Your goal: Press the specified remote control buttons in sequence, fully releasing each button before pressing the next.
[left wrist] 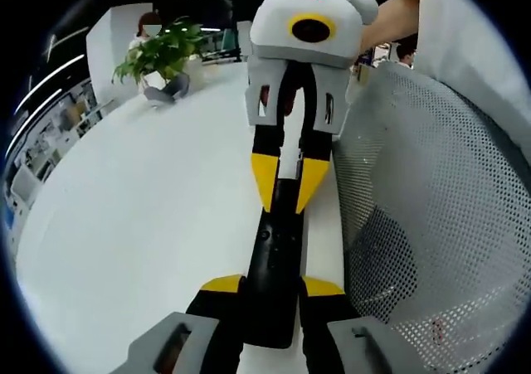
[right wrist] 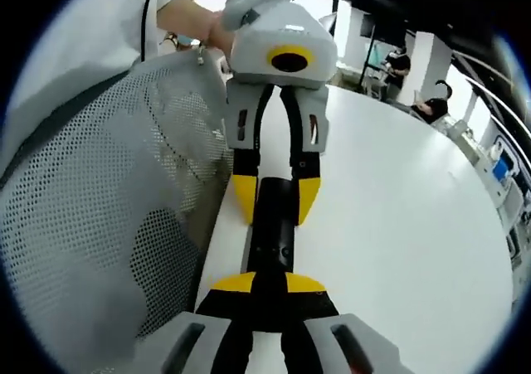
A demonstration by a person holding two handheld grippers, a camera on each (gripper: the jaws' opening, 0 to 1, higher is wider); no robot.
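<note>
A: What's on the left in the left gripper view?

B: A potted plant (left wrist: 162,55) at the far end of the white table (left wrist: 149,216), well apart from the work. Then the remote (left wrist: 274,262), a long black bar near the table's edge, with a mesh chair back (left wrist: 431,225) just beside that edge.

A: And the tools?

B: The left gripper (left wrist: 272,289) has its yellow tips pressed against the sides of the remote's near end, pinching it. The right gripper (left wrist: 288,183) comes in from the far end, its tips pinching the other end.

A: Why hold it at both ends?

B: I'd judge it is being steadied or squared up along the edge so a button can be pressed without it sliding. No tip is on a button now.

A: The right gripper view?

B: Chair back (right wrist: 99,225) on the left, then the remote (right wrist: 272,237) between both pairs of tips, the right gripper (right wrist: 270,284) nearest, the left gripper (right wrist: 274,196) opposite, and table (right wrist: 398,225) beyond.

A: Any writing?

B: None legible; the remote's buttons are too dark to read.
</note>
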